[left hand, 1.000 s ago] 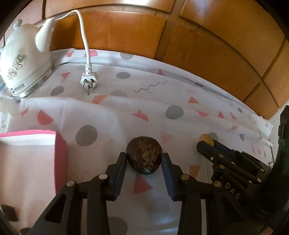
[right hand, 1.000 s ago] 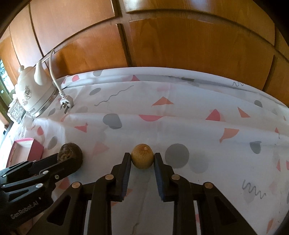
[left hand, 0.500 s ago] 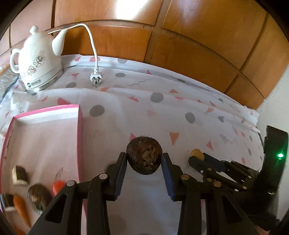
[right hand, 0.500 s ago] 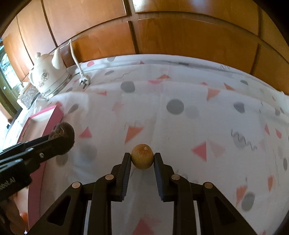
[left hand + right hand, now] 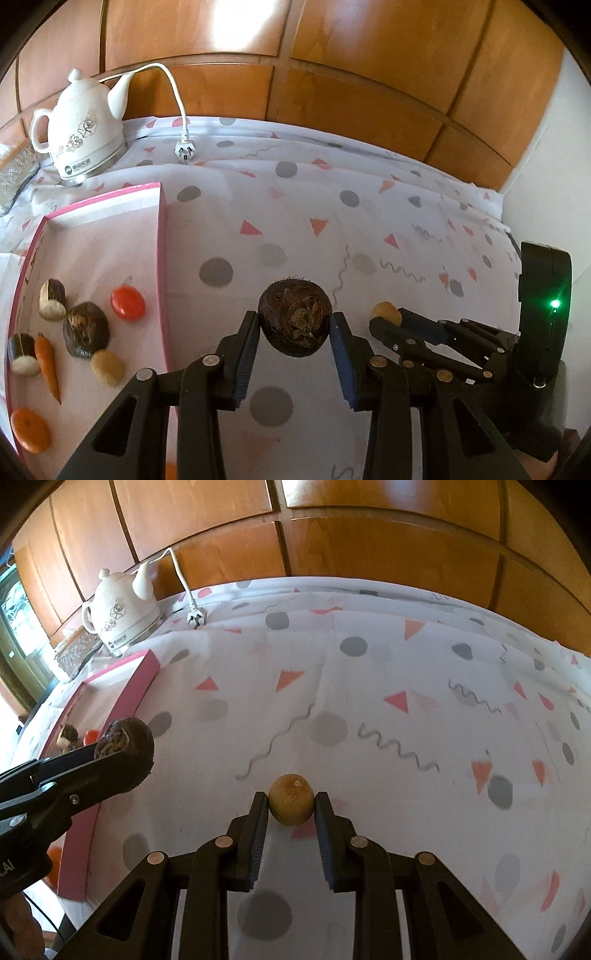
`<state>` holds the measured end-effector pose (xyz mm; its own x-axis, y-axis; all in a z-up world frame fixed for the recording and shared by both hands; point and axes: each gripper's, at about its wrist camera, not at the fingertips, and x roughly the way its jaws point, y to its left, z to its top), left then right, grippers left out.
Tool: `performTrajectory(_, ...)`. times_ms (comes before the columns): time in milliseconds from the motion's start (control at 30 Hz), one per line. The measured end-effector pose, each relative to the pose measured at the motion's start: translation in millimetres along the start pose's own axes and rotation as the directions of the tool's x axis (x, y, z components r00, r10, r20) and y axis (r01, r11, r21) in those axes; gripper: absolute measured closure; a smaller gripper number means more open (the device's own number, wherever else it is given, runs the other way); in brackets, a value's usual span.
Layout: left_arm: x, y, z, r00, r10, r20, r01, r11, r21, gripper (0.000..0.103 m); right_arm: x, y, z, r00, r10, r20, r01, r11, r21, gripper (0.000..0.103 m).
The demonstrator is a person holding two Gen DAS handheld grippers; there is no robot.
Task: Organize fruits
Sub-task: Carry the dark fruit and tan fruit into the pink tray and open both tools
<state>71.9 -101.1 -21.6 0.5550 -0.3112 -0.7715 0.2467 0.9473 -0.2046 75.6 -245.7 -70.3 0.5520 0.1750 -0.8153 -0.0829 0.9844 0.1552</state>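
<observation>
While looking along the left hand-held gripper [image 5: 294, 319]: closed on a dark brown fruit [image 5: 293, 326], round and rough-skinned, pads on opposite flanks at its widest part. Lower centre of the left wrist frame, apparently lifted off the patterned tablecloth [image 5: 332, 221] of the worktop, just right of the pink tray [image 5: 162, 277].

Right hand-held gripper [image 5: 290, 798]: narrowed onto a small tan fruit [image 5: 291, 801], lower centre of the right wrist frame, likewise taken across the middle.

Handling, as a judgement:
- Dark brown fruit: probably firm and fairly light, with a dry, coarse skin that gives the pads good bite. Unlikely to slip. Best taken at the girth, as now, not at the fibrous end facing the camera.
- Tan fruit: very light, smoother, thin-shelled by the look. Gentle squeeze only. Being round and small, liable to pop out if pinched off-centre, and to roll once set down.

Counted:
- Two hand-held grippers, one fruit in each.
- One pink tray, left side of the left wrist frame, with seven pieces visible inside: two dark chunks with pale cut faces [image 5: 51, 299], one dark brown fruit of the held kind [image 5: 85, 334], one red piece [image 5: 127, 302], one carrot [image 5: 48, 365], one small tan piece [image 5: 107, 367], one orange [image 5: 29, 430]. Possibly more below the frame edge; cannot tell.
- One white kettle [image 5: 85, 140] and one loose plug [image 5: 183, 152], upper left.
</observation>
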Motion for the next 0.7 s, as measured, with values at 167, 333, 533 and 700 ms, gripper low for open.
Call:
performTrajectory(167, 4, -6, -15, 1.000, 0.000, -0.013, 0.000, 0.999, 0.033, 0.064, -7, -2, -18, 1.000, -0.012, 0.000, 0.012, 1.000, 0.013, 0.078)
performTrajectory(333, 14, -17, -27, 1.000, 0.000, -0.028, 0.003, 0.996, 0.094, 0.064, -16, -11, -33, 0.999, -0.031, 0.009, 0.030, 0.999, 0.042, 0.077)
performTrajectory(533, 28, -22, -39, 0.999, 0.000, -0.047, 0.006, 0.992, 0.129, 0.064, -20, -15, -39, 0.999, -0.049, 0.014, 0.048, 0.998, 0.045, 0.078)
performTrajectory(700, 17, -15, -34, 1.000, -0.019, -0.023, 0.021, 0.994, 0.106, 0.064, -20, -13, -41, 0.998, -0.060, 0.019, 0.059, 0.998, 0.033, 0.078)
